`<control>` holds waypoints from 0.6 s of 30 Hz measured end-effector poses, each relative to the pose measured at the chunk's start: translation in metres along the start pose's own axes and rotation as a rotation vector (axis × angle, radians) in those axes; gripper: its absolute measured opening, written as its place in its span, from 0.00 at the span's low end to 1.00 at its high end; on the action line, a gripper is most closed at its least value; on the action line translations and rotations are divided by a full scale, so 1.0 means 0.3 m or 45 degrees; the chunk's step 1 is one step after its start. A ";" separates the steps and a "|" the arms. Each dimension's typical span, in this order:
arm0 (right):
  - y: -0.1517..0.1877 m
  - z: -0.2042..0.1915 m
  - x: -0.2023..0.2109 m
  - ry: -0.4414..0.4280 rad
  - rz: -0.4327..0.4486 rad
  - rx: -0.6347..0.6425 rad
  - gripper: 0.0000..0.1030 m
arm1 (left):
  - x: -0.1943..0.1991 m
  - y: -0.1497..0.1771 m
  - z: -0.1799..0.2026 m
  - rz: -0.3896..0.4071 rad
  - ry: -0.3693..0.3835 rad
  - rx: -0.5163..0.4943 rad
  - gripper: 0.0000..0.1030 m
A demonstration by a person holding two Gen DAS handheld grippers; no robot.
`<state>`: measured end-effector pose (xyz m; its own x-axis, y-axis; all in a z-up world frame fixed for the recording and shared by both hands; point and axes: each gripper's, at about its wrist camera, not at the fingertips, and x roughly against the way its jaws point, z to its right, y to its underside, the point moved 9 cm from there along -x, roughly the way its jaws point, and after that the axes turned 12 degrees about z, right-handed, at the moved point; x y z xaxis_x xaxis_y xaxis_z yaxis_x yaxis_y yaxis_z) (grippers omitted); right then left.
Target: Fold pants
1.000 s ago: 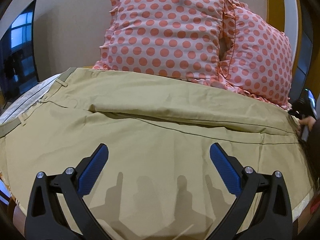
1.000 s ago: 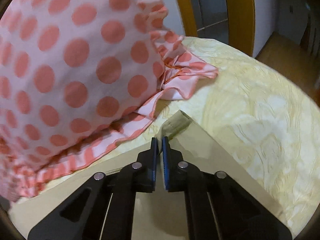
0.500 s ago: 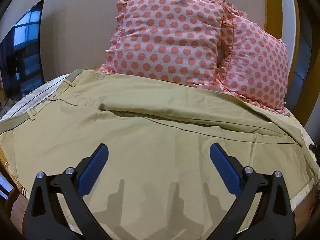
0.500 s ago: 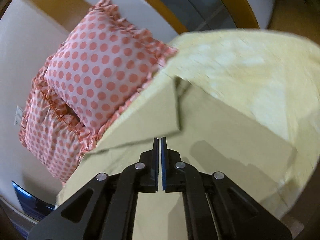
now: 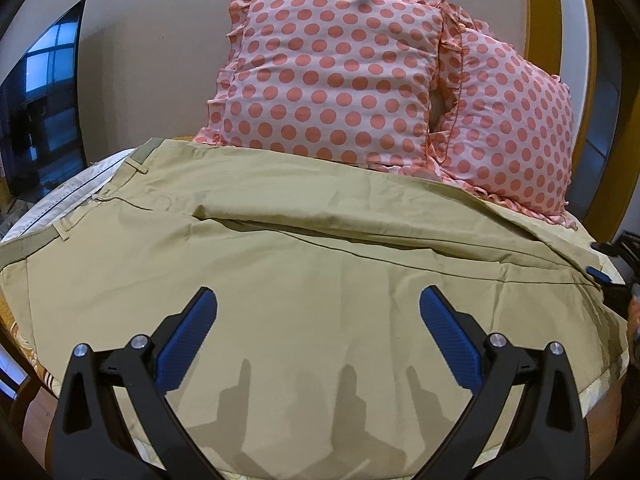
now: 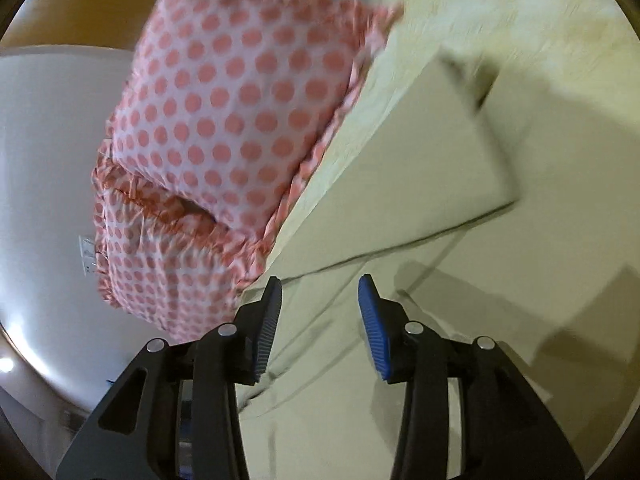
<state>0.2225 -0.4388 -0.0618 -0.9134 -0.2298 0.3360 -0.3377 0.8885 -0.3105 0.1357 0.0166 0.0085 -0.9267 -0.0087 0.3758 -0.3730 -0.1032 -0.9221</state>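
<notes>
Khaki pants (image 5: 304, 264) lie spread across the bed, waistband at the left, legs running right, one leg lying over the other. My left gripper (image 5: 318, 332) is open and empty above the near leg. My right gripper (image 6: 320, 320) is open and empty above the leg ends (image 6: 420, 168); this view is tilted and blurred. The right gripper's blue tip (image 5: 599, 274) shows at the pants' right edge in the left wrist view.
Two pink polka-dot pillows (image 5: 336, 76) stand against the wall behind the pants, also seen in the right wrist view (image 6: 224, 120). A pale yellow bedspread (image 6: 520, 12) lies under the pants. A dark TV screen (image 5: 40, 120) is at the left.
My right gripper let go of the pant-leg hem and opened, drawing back and rolling. My left gripper stayed open and rose slightly.
</notes>
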 end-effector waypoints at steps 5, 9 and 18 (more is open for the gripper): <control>-0.014 0.051 -0.076 0.123 0.020 -0.126 0.35 | -0.004 0.010 -0.012 -0.013 -0.006 0.000 0.98; -0.053 0.081 -0.052 0.185 0.142 -0.243 0.32 | -0.014 0.012 -0.026 -0.027 -0.014 0.018 0.98; -0.094 0.161 -0.003 0.250 0.243 -0.247 0.03 | -0.002 0.007 -0.030 -0.017 -0.014 0.020 0.98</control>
<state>0.2217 -0.4827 -0.0963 -0.8883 0.0123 0.4590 -0.0979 0.9716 -0.2155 0.1349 0.0255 0.0053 -0.9210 -0.0183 0.3892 -0.3845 -0.1190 -0.9154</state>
